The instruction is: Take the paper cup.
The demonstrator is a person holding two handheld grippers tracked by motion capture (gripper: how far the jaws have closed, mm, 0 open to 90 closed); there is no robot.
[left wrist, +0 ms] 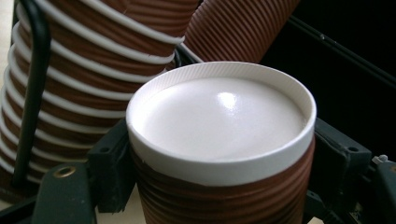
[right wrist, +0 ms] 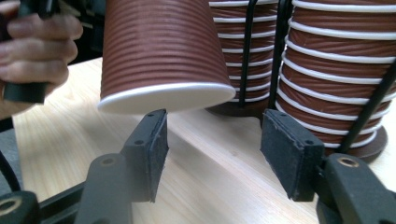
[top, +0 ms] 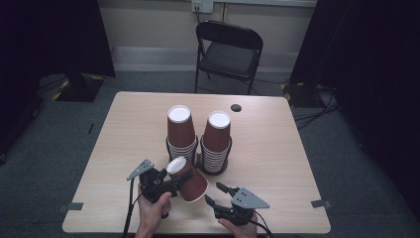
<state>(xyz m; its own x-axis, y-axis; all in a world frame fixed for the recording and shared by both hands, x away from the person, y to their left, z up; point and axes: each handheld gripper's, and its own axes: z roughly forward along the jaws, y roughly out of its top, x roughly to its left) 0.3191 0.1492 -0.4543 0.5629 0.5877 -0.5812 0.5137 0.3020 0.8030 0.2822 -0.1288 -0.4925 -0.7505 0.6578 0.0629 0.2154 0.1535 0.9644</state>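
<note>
My left gripper [top: 173, 181] is clamped around a brown ribbed paper cup [top: 188, 179], held upside down and tilted above the table [top: 277, 148], just before two cup stacks [top: 181, 134]. My right gripper [top: 218, 193] hangs wide open, empty, near the cup's rim.

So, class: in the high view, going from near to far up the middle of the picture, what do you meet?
Right gripper → held cup → two cup stacks → small dark table hole → folding chair.
</note>
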